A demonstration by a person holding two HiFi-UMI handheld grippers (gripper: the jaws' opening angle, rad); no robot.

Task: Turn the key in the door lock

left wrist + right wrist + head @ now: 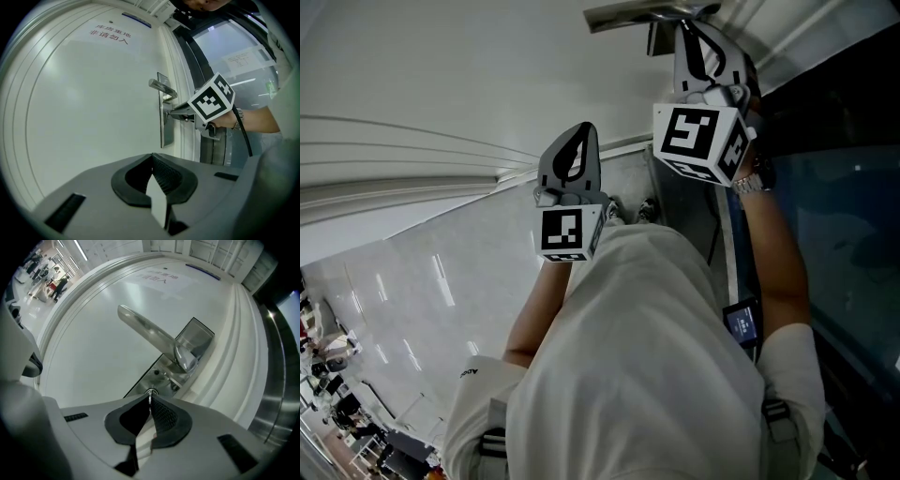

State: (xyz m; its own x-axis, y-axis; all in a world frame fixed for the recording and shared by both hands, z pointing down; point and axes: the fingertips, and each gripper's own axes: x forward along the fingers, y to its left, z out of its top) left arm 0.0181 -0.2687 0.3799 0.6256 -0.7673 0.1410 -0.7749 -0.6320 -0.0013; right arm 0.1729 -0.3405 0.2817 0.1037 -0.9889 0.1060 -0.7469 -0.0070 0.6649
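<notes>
The right gripper (150, 403) is clenched on the key (149, 397). The key sits in the lock (151, 391) on a metal plate (161, 373), just below the lever handle (150, 333), near the right edge of the white door (93, 343). The left gripper (151, 158) is closed with nothing between its jaws. It is held back from the door, touching nothing.
</notes>
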